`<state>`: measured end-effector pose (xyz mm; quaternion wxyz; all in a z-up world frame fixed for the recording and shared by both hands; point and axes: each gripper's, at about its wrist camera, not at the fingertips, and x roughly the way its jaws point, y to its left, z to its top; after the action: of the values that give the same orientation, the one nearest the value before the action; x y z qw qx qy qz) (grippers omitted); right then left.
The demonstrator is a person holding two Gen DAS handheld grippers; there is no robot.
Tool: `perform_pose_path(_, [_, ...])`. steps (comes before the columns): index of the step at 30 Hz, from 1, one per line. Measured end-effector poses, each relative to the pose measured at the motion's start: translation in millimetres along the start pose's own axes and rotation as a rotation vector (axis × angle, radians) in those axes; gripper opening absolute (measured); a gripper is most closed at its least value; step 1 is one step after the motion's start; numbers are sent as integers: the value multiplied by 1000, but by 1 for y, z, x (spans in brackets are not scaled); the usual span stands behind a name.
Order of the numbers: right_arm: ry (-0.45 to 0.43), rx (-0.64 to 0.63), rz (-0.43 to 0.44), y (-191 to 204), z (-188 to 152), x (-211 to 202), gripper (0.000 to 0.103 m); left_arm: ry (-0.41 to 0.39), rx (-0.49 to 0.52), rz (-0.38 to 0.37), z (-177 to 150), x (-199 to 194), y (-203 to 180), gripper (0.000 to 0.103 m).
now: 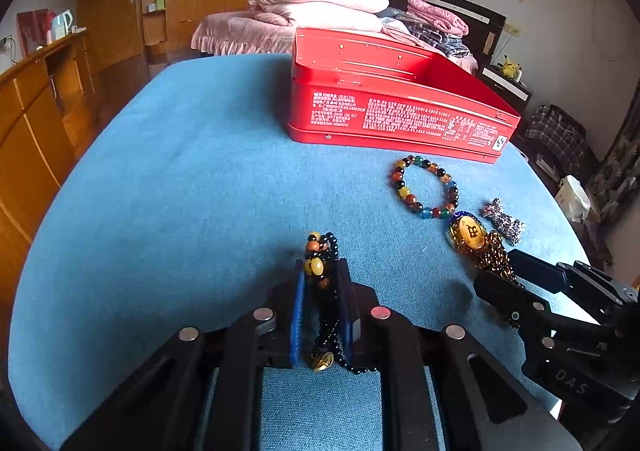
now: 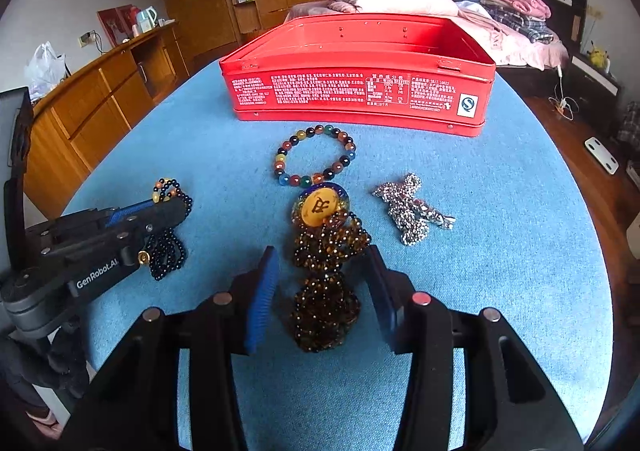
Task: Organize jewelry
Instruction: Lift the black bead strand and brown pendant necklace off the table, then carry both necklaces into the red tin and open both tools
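Bedroom setting: bed (image 2: pixel 520 39) with stacked pink bedding behind, wooden cabinets (image 2: pixel 100 99) off to the left side. Blue cloth-covered surface (image 1: pixel 180 179) carries everything.

Red tin (image 2: pixel 360 71), lid off, stands straight ahead of both tools at the far side of the surface, its long side facing them. Judged the likely place for the pieces.

Right tool (image 2: pixel 322 283): jaws part open and straddling the brown beaded necklace (image 2: pixel 324 307); pads not pressing on it. The strand is heaped along the tool's own line, running forward to a yellow oval pendant (image 2: pixel 320 207) just beyond the fingertips. Closing as it stands should catch the heap across its narrow width.

Left tool (image 1: pixel 322 307): closed on the black bead strand (image 1: pixel 328 315), amber beads sticking out past the tips, a gold charm hanging near the base.

Multicoloured bead bracelet (image 2: pixel 316 159) lies between pendant and tin, directly ahead of the right tool, so that tool is nearer. Silver sparkly piece (image 2: pixel 412 211) lies ahead and right of it.

Risk: loose loops may trail.
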<state>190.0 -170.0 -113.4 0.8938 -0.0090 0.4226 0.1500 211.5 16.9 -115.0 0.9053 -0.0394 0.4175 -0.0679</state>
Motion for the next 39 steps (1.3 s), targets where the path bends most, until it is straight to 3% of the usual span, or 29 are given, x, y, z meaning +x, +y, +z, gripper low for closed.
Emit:
perform_pose_path(5, [-16,-47,-65,9,0,5,42,-4,0,-9,0,1,0,17])
perform_pose_path(12, [-27,-63,-48,8,-1,4,23,-11,13,0,-1,1,-5,21])
perform_pose_path(19, [-33,-12,35,-2,-3,-7,20,-10,-11,-34,-2,-4,-1,13])
perform_pose_path(39, [-147,3,37,-14,31,-44,20,-95,15,-61,33,-23,-16,11])
